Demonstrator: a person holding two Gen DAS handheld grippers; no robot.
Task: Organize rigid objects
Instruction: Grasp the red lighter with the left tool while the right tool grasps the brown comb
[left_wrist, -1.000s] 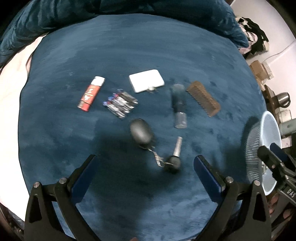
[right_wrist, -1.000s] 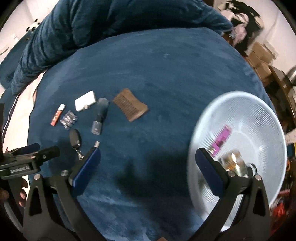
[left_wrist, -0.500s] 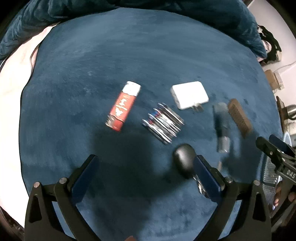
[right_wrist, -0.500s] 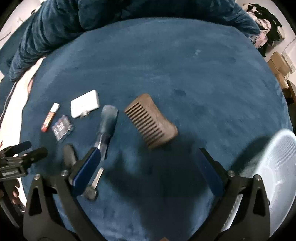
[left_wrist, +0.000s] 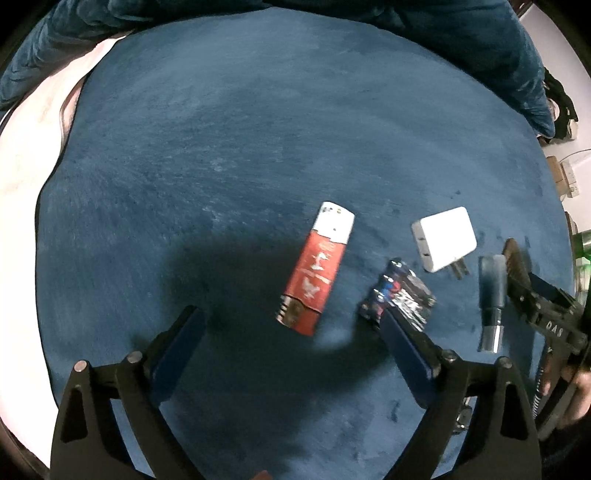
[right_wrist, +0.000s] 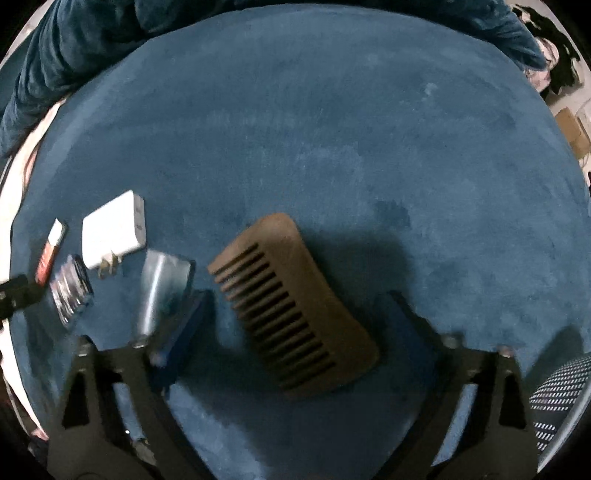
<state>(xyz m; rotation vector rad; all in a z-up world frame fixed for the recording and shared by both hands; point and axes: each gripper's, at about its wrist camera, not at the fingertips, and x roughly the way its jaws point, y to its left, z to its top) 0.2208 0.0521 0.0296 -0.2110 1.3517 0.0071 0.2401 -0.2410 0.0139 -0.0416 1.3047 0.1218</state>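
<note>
Left wrist view. We look steeply down on a blue plush bed cover (left_wrist: 258, 129). The left gripper (left_wrist: 291, 332) has its fingers (left_wrist: 177, 343) wide apart and closing slightly; nothing is pressed between them. The red-and-white lighter (left_wrist: 316, 271) lies flat in the gap, clear of both pads, and the battery pack (left_wrist: 400, 295) sits just beside the right-hand finger. Beyond lie the white charger (left_wrist: 443, 238), prongs toward us, and a dark cylindrical tool (left_wrist: 491, 291) with a metal tip. The right gripper (left_wrist: 546, 306) enters at the right edge. We judge the lighter light, stiff and smooth-sided; it is best taken across its narrow width near mid-length, since the soft pile lets the fingers sink beside it.

Right wrist view. The right gripper (right_wrist: 299, 314) stands with its fingers (right_wrist: 184, 325) apart and closing; the wooden comb (right_wrist: 295, 306) lies between them, diagonal, untouched as far as we can tell. We judge the comb rigid and light, with teeth that could snap, so the solid curved spine is the place to take hold, the pads closing across spine and tooth tips. The cylindrical tool touches or nearly touches the left-hand finger and may be nudged.

This view alone shows the comb whole and the mesh basket (right_wrist: 561, 395) at lower right. The left view alone shows the lighter's full length and print.
</note>
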